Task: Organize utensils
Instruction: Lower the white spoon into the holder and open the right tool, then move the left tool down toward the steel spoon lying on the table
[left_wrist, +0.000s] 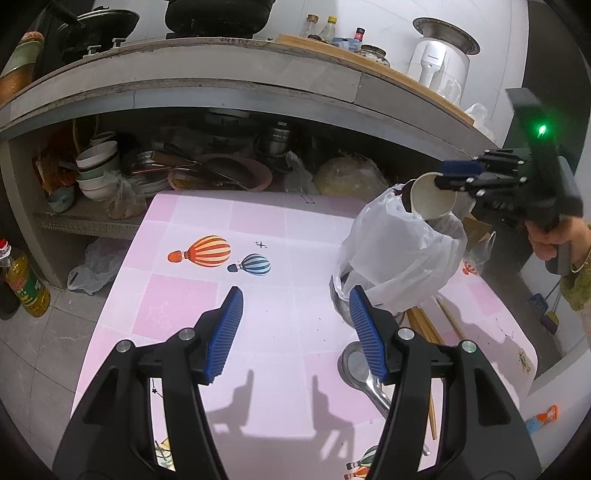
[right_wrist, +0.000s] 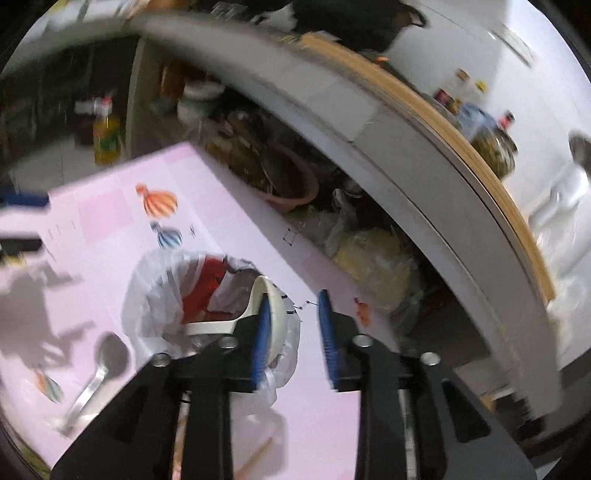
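Left hand-held gripper (left_wrist: 295, 332) hangs over the pink bench (left_wrist: 258, 229) with its jaws set wide apart and nothing between them; bare cloth lies ahead of it toward twelve o'clock, as far as the bench's far edge under the shelf (left_wrist: 92, 218) of stacked bowls. At its three o'clock fingertip a metal spoon (left_wrist: 356, 363) lies on the cloth, touching or just under the pad, and wooden chopsticks (left_wrist: 428, 325) lie beside it toward four o'clock.

Right hand-held gripper (right_wrist: 293, 332) is partly open over the bin lined with a white plastic bag (right_wrist: 147, 295). A white cup (right_wrist: 273, 314) tilts at the bin's rim, against or just behind the nine o'clock pad; the blur leaves it unclear whether the pad still touches it. No object sits in the gap between the pads. In the left wrist view the cup (left_wrist: 432, 199) sits mouth-outward at the bag's top, at two o'clock, close to the bench's right edge. Open cloth runs from the bin toward ten o'clock.
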